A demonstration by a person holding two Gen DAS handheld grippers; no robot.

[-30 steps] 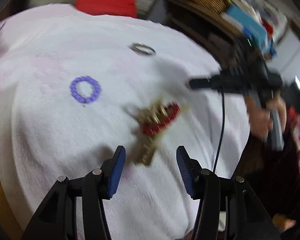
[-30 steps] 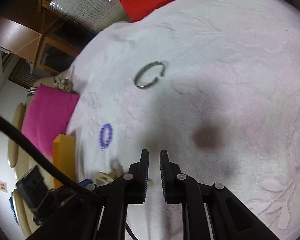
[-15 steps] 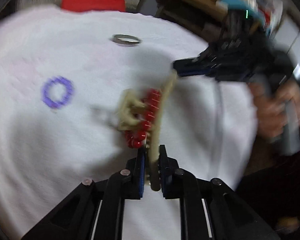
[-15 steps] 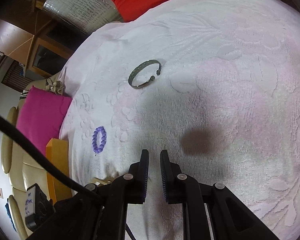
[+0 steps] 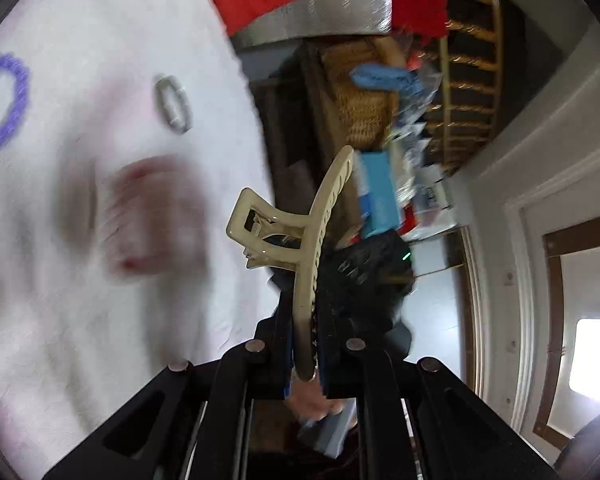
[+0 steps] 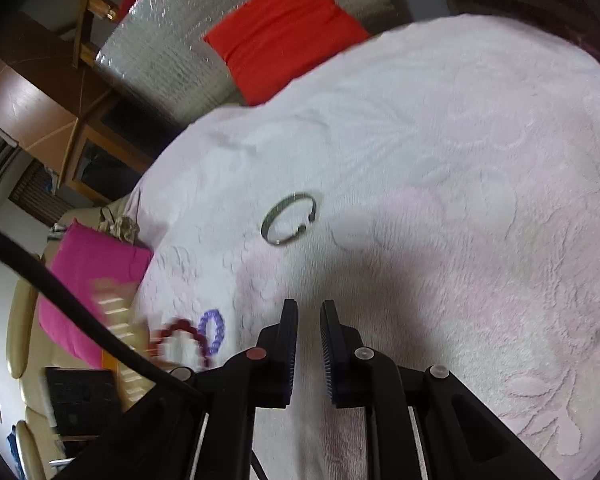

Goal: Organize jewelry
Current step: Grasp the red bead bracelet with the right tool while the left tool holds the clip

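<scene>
Left gripper [image 5: 306, 354] is clamped on the clip [image 5: 300, 248] by one thin edge, lifted off the towel [image 5: 60, 320], right gripper [image 6: 308, 352] together and empty; the clip could twist free

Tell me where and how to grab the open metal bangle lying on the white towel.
Grip the metal bangle across its thin band on the closed side, opposite the gap, coming straight down from above. It lies flat on the towel, so one finger should go inside the loop and one outside. Nothing crowds it.
</scene>
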